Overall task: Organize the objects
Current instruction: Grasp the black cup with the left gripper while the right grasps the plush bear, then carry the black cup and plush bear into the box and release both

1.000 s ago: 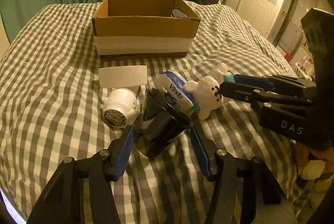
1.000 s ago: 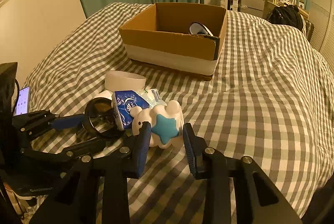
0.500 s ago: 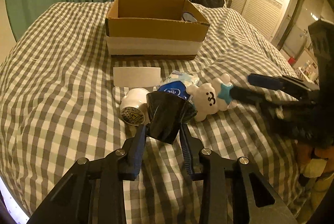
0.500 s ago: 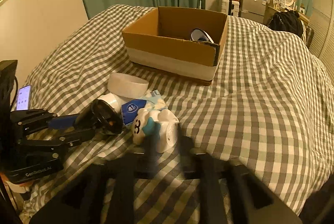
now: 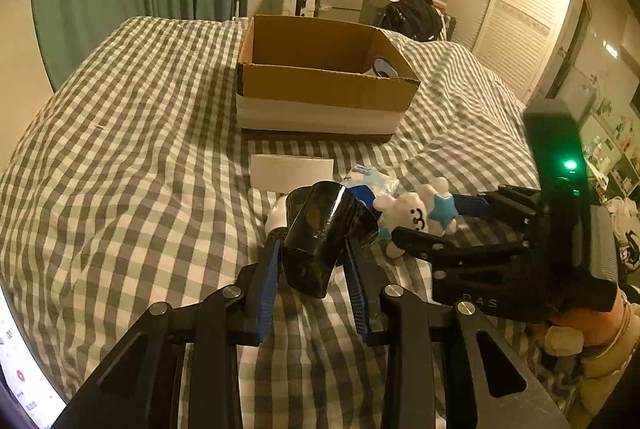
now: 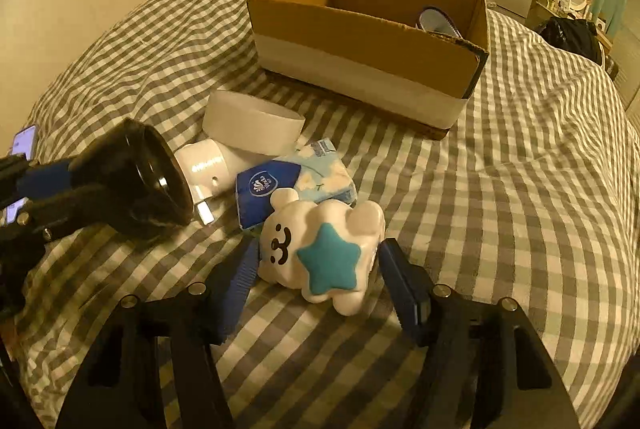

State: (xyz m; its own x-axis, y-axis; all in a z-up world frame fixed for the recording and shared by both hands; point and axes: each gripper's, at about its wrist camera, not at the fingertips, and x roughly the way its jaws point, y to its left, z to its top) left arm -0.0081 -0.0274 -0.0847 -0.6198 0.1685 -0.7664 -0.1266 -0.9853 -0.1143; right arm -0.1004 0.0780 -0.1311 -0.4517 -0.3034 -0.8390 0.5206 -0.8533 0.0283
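Grey-and-white checked bedding [image 5: 132,133] is carrying an open brown cardboard box [image 5: 324,89] with a white band. Nearer, the left gripper [image 5: 314,257] is pinching a glossy black plastic cup [image 5: 326,229], lifted clear of the bed. Beside it, the right gripper [image 6: 316,269] is sitting spread around a white plush bear with a blue star [image 6: 320,249], lying against a blue tissue pack [image 6: 292,185].
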